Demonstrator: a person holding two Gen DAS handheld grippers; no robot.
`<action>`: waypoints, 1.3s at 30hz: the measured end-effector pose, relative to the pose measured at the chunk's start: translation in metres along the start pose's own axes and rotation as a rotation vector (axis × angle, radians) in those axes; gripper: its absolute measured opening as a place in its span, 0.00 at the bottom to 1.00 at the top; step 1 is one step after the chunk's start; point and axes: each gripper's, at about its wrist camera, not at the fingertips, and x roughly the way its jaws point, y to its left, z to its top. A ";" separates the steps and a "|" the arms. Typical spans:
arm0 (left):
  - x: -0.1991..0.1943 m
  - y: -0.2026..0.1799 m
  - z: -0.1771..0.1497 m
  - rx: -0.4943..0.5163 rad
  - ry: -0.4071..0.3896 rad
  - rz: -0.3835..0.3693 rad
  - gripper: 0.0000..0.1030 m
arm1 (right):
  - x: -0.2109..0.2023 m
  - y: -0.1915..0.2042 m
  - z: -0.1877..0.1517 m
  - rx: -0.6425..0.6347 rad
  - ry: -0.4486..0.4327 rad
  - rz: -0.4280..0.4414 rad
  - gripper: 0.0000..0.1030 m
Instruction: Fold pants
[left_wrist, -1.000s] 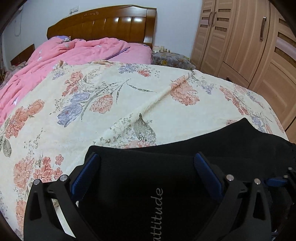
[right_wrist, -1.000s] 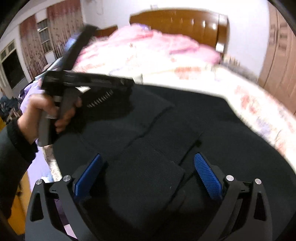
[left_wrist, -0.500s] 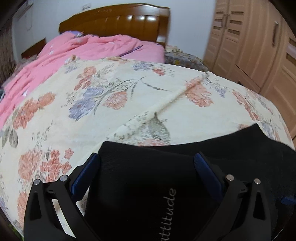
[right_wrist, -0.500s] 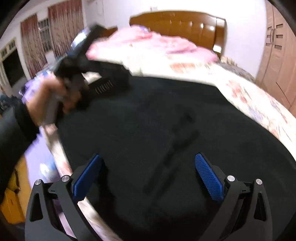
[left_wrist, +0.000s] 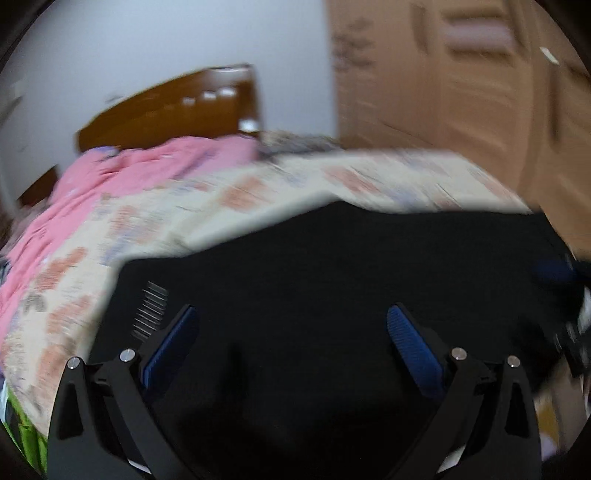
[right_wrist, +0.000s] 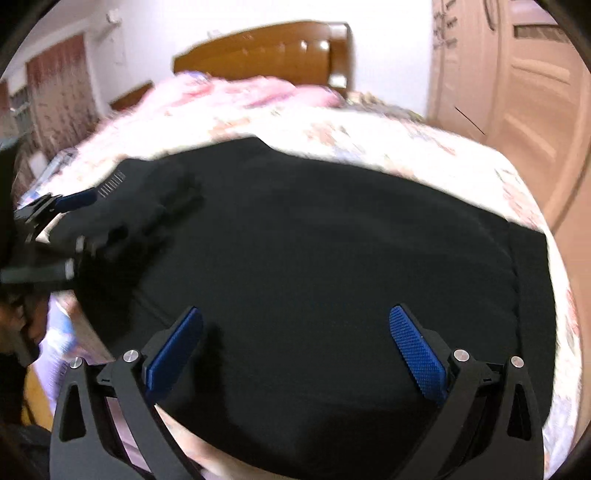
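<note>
Black pants (right_wrist: 332, 236), plain dark knit, spread flat over floral bedding and filling the lower and middle frame in both wrist views. Outline blurred in the left wrist view (left_wrist: 332, 280). Small block of pale printed stripes near the edge at 10 o'clock in the right wrist view, at 9 o'clock in the left. Raised seam or fold line running down the side at 3 o'clock. Rumpled, layered fabric toward 9 o'clock; smooth elsewhere.

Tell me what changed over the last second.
The left gripper swung down from above the black pants to their left edge, jaws open. The pants lie flatter, their stacked folds gone. The right gripper is open as before, and the floral bedspread is unchanged.
</note>
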 end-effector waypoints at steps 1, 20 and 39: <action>0.008 -0.014 -0.007 0.044 0.038 0.010 0.98 | 0.002 -0.004 -0.004 0.005 -0.008 0.014 0.95; 0.023 -0.017 -0.033 0.004 0.002 0.038 0.99 | -0.016 -0.002 -0.031 -0.074 -0.093 0.029 0.96; -0.013 0.072 -0.053 -0.114 0.024 0.056 0.98 | 0.079 -0.043 0.093 0.028 0.156 0.043 0.96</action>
